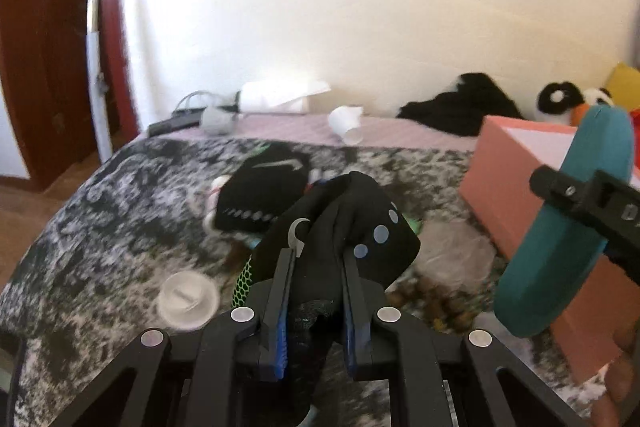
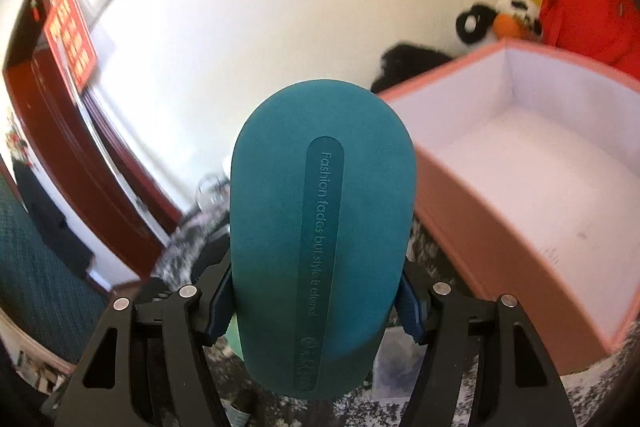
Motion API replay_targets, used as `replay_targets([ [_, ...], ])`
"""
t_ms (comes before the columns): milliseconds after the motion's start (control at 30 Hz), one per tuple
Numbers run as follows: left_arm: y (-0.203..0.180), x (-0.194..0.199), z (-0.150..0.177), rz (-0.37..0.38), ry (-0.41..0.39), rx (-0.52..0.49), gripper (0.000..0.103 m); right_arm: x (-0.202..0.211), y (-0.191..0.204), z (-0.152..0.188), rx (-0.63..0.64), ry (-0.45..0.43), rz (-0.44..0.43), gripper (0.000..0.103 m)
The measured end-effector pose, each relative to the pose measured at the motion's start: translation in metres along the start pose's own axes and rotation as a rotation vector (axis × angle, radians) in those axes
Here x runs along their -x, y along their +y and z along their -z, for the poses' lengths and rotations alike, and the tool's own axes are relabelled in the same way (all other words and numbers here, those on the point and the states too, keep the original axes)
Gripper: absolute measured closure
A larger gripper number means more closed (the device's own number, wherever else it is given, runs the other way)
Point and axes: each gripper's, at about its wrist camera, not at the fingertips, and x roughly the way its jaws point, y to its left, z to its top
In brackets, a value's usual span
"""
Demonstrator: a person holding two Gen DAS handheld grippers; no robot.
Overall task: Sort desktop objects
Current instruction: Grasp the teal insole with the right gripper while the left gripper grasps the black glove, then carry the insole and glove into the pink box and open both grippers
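My left gripper is shut on a black sock with grey dots and holds it above the mottled bedspread. My right gripper is shut on a teal oval case with embossed text, held in the air left of the open pink box. The case and right gripper also show at the right of the left wrist view, in front of the pink box. A second black sock lies on the bedspread beyond the held one.
A clear plastic cup lies on the bedspread at the left. A white paper cup, a glass, a paper roll, black cloth and a panda toy sit along the wall. The pink box's inside is white.
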Motion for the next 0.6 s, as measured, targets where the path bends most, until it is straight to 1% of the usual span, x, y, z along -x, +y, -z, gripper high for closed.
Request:
replay_targets([
  [67,-0.015,0.000,-0.008,0.007,-0.024,-0.038,0.089,0.020,0.000,-0.006,0.010,-0.058,-0.001,0.034],
  [133,-0.032,0.001,-0.017,0.000,-0.063,-0.087,0.089,0.041,-0.001,-0.013,0.026,-0.116,0.009,0.034],
  [167,-0.042,0.000,-0.023,0.009,-0.087,-0.112,0.089,0.051,-0.001,-0.017,0.035,-0.146,0.017,0.034],
  [300,-0.071,-0.003,-0.040,0.079,-0.118,-0.109,0.089,0.088,-0.011,-0.034,0.079,-0.266,0.102,0.034],
  [400,-0.110,-0.004,-0.051,0.141,-0.157,-0.157,0.089,0.107,-0.036,-0.046,0.082,-0.333,0.180,0.035],
  [467,-0.140,-0.005,-0.056,0.186,-0.182,-0.203,0.088,0.111,-0.061,-0.055,0.075,-0.350,0.239,0.035],
  [533,-0.166,-0.011,-0.060,0.255,-0.161,-0.203,0.088,0.109,-0.093,-0.063,0.049,-0.352,0.302,0.035],
  [567,-0.177,-0.015,-0.060,0.295,-0.142,-0.186,0.088,0.108,-0.106,-0.067,0.031,-0.348,0.321,0.035],
  [600,-0.191,-0.020,-0.058,0.316,-0.117,-0.190,0.088,0.108,-0.119,-0.070,0.010,-0.343,0.332,0.035],
])
